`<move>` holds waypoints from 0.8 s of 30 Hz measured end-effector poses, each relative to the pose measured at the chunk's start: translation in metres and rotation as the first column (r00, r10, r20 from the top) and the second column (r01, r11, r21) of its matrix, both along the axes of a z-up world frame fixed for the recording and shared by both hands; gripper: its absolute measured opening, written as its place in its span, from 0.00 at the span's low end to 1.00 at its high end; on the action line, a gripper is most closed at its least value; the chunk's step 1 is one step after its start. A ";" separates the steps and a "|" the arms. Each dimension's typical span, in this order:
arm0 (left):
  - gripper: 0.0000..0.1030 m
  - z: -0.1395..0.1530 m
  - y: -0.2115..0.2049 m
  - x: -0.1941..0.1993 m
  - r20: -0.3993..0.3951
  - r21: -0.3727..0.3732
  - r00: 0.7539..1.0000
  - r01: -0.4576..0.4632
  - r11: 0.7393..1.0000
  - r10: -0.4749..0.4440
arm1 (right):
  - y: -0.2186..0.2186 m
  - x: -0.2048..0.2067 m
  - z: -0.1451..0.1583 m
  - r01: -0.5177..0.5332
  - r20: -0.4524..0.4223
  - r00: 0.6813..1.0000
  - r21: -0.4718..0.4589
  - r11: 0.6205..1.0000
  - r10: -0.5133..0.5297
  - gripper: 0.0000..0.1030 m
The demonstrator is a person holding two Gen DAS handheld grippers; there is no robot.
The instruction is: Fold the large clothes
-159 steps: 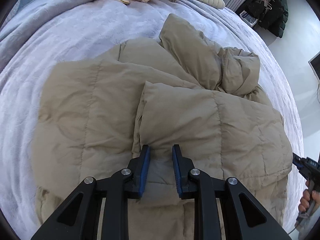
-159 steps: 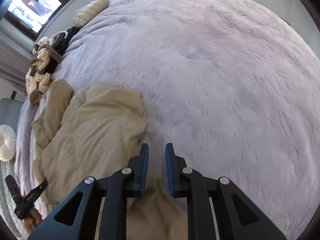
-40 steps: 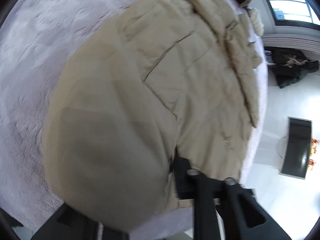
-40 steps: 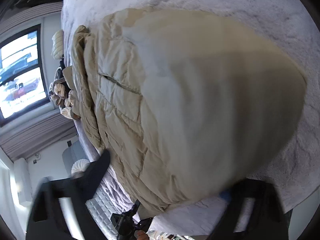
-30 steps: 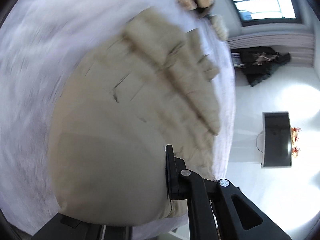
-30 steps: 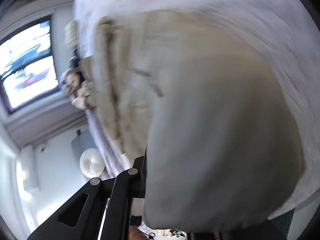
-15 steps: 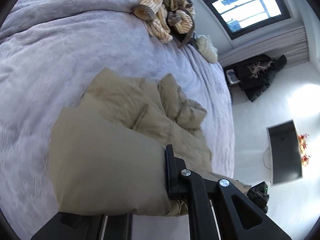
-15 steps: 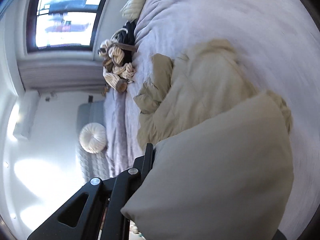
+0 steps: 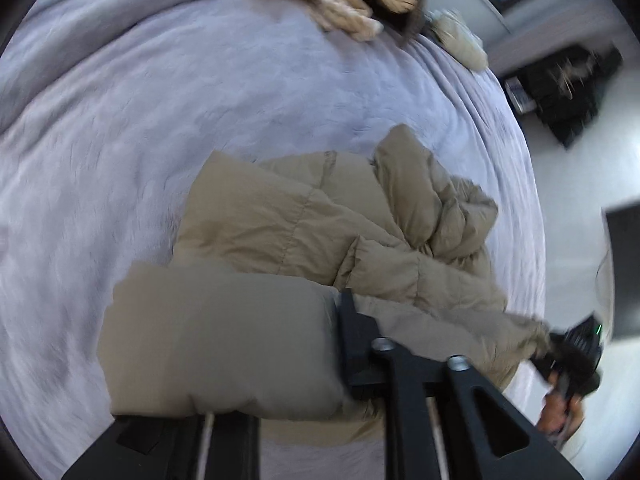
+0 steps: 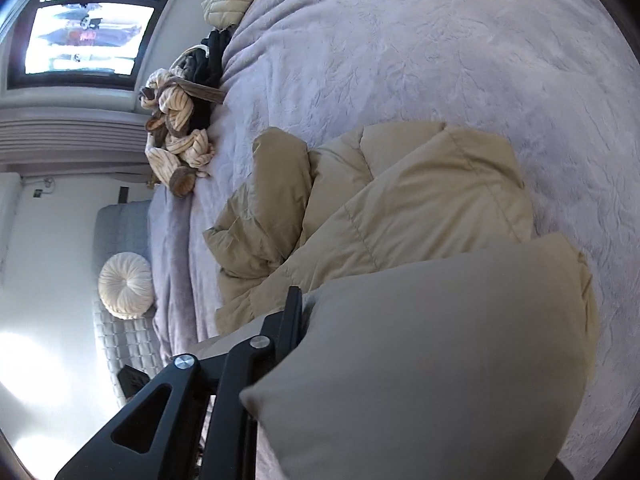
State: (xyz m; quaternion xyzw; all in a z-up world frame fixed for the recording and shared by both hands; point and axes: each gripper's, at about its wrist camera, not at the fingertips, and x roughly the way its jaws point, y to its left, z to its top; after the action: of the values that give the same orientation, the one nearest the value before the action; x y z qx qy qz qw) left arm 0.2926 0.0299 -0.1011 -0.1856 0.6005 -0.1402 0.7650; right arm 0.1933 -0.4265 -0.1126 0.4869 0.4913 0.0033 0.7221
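Both claws are gripping the hem end of the tan puffer jacket (image 9: 304, 216), which is lying bunched mid-bed on the lilac bedspread (image 9: 160, 100). Left gripper (image 9: 280, 344) is pinching a fat fold w/ fabric draping over one finger; right gripper (image 10: 320, 344) is doing the same at the other corner, its far finger hidden under cloth. Judging it as a hem-to-collar fold: it's worth keeping both corners level & taut, carrying them fwd together over the body, and laying them down square before letting go. The pile of striped clothes (image 10: 176, 136) is sitting well apart.
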 end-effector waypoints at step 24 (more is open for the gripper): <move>0.34 -0.032 -0.030 0.022 0.191 0.329 0.976 0.037 0.944 -0.105 | 0.033 0.004 0.010 -0.199 -0.085 0.979 -0.563 0.802 0.183 0.21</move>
State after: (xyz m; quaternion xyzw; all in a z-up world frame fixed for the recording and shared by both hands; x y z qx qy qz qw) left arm 0.3147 -0.0002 -0.1329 -0.0204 0.5394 -0.0857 0.8375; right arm 0.1972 -0.3933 -0.1028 0.1977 0.5259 -0.0769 0.8237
